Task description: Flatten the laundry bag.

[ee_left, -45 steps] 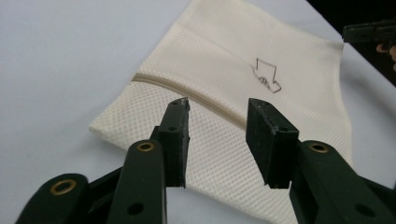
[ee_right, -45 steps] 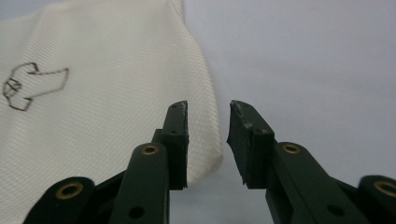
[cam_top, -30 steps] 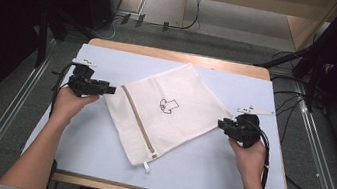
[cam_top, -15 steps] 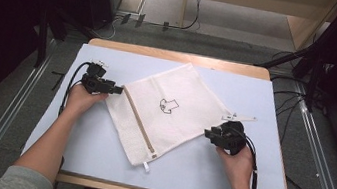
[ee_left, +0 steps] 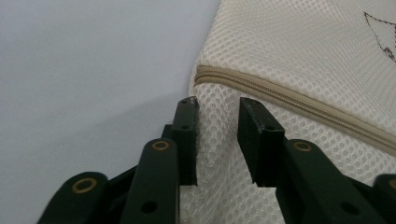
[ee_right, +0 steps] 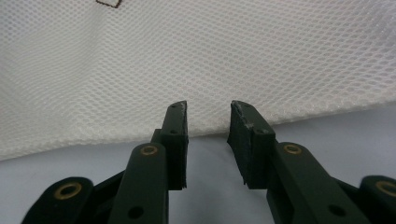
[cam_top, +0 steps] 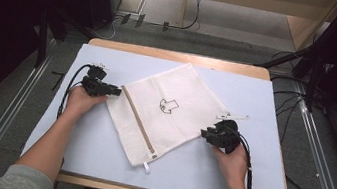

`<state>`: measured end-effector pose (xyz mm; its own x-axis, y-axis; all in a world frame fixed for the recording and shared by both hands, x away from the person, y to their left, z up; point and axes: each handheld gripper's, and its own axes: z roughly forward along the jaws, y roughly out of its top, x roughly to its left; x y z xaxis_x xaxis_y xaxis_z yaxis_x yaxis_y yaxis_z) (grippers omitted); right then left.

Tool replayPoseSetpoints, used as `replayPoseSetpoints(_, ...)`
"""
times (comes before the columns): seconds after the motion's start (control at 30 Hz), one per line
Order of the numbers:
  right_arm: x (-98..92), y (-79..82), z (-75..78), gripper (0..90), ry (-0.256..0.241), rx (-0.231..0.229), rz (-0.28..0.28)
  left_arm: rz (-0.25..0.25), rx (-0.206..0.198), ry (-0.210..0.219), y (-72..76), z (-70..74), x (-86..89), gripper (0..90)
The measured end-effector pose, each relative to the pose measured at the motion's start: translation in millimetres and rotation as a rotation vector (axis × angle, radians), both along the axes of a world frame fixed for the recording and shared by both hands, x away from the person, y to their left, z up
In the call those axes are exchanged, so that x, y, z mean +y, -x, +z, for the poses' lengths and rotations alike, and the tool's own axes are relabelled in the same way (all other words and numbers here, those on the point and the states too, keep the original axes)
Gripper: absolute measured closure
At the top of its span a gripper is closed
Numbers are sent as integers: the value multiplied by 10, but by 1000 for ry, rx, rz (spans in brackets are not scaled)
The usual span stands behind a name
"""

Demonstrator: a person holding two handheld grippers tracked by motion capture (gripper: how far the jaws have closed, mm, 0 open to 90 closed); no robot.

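A cream mesh laundry bag with a tan zipper and a small dark printed figure lies flat and turned at an angle on the table. My left gripper is at the bag's left corner. In the left gripper view its jaws stand open around the bag's mesh edge, just below the zipper. My right gripper is at the bag's lower right edge. In the right gripper view its jaws stand open, tips at the mesh edge, with nothing between them.
The bag lies on a pale blue mat that covers a wooden table. A small white tag lies just right of the bag. Cables trail from both grippers, and metal rails run along both sides of the table.
Both grippers have moved inward to the bag. The left one has reached its left corner, and the right one has slid left and toward the person to the lower right edge.
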<state>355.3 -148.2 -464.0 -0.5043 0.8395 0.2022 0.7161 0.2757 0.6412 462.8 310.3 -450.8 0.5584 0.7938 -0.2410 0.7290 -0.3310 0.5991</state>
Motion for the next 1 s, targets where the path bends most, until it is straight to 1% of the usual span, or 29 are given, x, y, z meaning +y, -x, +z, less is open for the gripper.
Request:
replayPoseSetpoints(0.03,0,0,0,700,0,0,0,0,2,-3,0,0,0,729)
replayPoseSetpoints(0.1,7,-15,-15,710,4,0,-1,2,14,-1,-1,-3,0,799)
replayPoseSetpoints(0.2,7,-19,-18,732,9,1,-3,1,25,4,-5,-7,4,856)
replayPoseSetpoints(0.3,4,-31,-20,787,13,0,-9,2,36,1,-6,2,1,878)
replayPoseSetpoints(0.33,-1,-46,-26,845,14,0,-16,2,38,5,-7,6,1,883)
replayPoseSetpoints(0.37,-1,-46,-26,845,14,0,-16,3,43,7,-6,13,2,883)
replayPoseSetpoints(0.43,-7,-75,-34,900,23,-3,-20,1,47,28,1,28,11,884)
replayPoseSetpoints(0.6,-9,-108,-36,900,22,-1,-17,4,43,43,31,57,19,884)
replayPoseSetpoints(0.67,-6,-133,-37,900,26,-1,-18,-4,51,53,45,69,29,884)
replayPoseSetpoints(0.73,-12,-160,-38,900,32,-7,-23,-1,46,64,84,75,35,884)
replayPoseSetpoints(0.8,-22,-180,-39,900,37,-8,-25,2,53,83,125,82,49,884)
replayPoseSetpoints(0.87,-34,-216,-43,900,41,-16,-30,12,50,104,175,96,65,884)
replayPoseSetpoints(0.93,-63,-280,-50,900,39,-22,-39,9,52,106,233,110,68,884)
replayPoseSetpoints(1.0,-73,-298,-51,900,40,-24,-38,7,54,107,289,118,54,884)
